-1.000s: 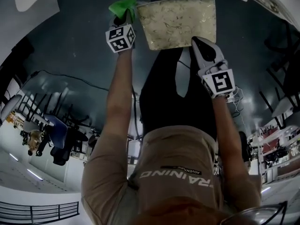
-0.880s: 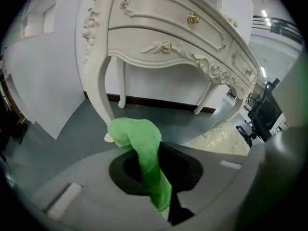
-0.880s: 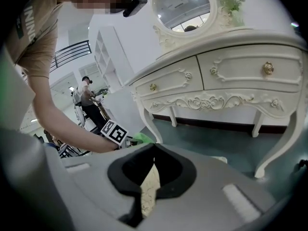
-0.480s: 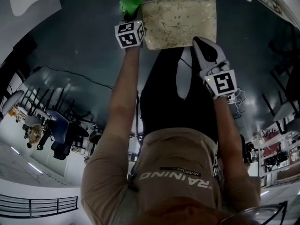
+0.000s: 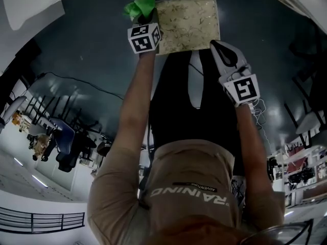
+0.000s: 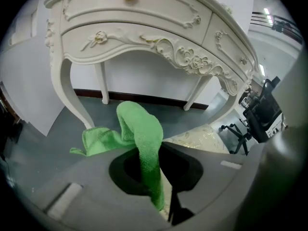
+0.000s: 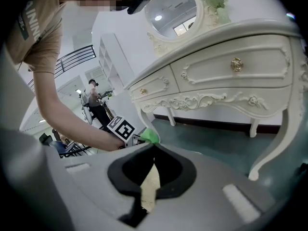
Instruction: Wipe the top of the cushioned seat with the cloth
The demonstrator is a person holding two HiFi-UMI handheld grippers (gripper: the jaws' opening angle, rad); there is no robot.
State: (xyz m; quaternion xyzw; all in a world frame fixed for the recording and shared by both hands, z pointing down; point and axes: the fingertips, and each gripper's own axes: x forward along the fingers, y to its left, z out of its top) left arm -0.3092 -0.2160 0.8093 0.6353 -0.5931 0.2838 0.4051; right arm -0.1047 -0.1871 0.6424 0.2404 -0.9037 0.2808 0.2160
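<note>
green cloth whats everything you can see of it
The green cloth looks like soft microfibre. The left hand-held gripper is shut on a narrow fold; the rest arches up and flops leftward, crumpled, beyond the jaws. It sits by the far left corner of the cushioned seat; whether they touch isn't clear.

Dim light, heavy fisheye edge distortion

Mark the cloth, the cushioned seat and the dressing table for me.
cloth [image 6: 143, 126], left gripper view, on its raised fold.
cushioned seat [image 5: 186, 22], head view, middle of its top.
dressing table [image 7: 211, 76], right gripper view, on a drawer front.
</note>
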